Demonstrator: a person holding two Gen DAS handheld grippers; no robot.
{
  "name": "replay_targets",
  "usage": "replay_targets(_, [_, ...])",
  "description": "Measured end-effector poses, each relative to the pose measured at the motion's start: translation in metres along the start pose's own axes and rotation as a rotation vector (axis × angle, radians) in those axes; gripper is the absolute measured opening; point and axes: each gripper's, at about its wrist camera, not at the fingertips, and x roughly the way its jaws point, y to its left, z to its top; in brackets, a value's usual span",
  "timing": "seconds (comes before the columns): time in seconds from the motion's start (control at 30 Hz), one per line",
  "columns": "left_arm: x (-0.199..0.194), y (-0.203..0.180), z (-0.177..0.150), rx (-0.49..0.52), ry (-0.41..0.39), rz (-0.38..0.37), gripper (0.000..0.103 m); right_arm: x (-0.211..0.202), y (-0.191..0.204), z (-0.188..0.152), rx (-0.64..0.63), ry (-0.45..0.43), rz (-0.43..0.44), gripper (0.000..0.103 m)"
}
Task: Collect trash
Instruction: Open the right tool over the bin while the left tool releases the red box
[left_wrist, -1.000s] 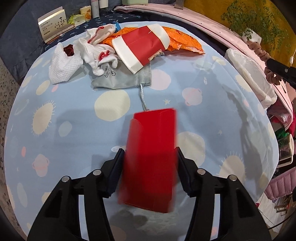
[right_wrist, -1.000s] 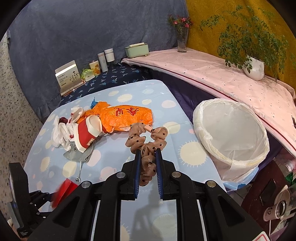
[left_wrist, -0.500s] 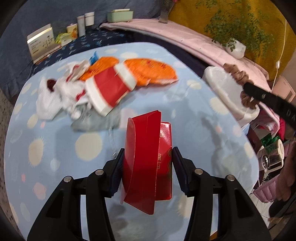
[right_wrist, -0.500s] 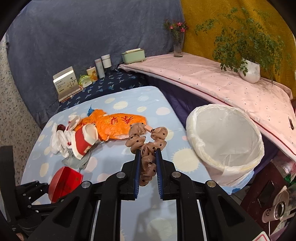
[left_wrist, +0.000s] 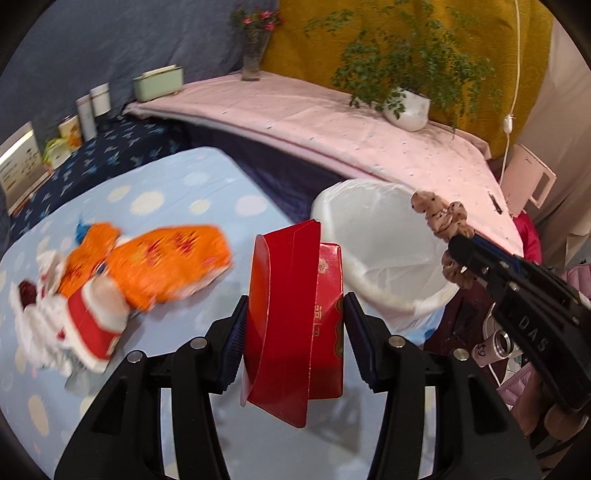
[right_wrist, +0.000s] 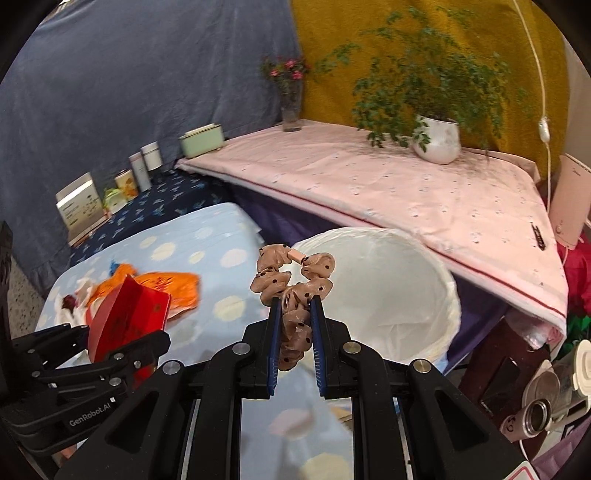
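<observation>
1. The left tool squeezed a red paper box between its pads, up off the blue bed.
2. The right tool pinched a tan spotted scrunchie.
3. Just past both tools stood the white-lined bin.
4. Left of the left tool, an orange wrapper lay on the bed.

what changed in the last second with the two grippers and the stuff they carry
Both grippers swung toward the white-lined bin: the left gripper lifted the red box off the blue cloth, and the right gripper brought the brown scrunchie beside the rim. Both grips stayed closed.
</observation>
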Motion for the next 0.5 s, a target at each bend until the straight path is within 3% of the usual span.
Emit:
replay_targets(0.37, [0.06, -0.07, 0.053, 0.1, -0.015, -0.092, 0.05, 0.034, -0.066, 0.021, 0.074, 0.01, -0.079, 0.015])
replay_targets(0.43, [0.07, -0.075, 0.06, 0.096, -0.01, -0.105, 0.054, 0.039, -0.072, 0.024, 0.079, 0.012, -0.088, 0.016])
replay_targets(0.47, [0.075, -0.077, 0.064, 0.086, -0.002, -0.108, 0.066, 0.041, -0.075, 0.025, 0.082, 0.014, -0.09, 0.019])
replay_targets(0.5, [0.078, -0.076, 0.067, 0.074, 0.004, -0.094, 0.07, 0.043, -0.077, 0.026, 0.089, 0.013, -0.095, 0.021])
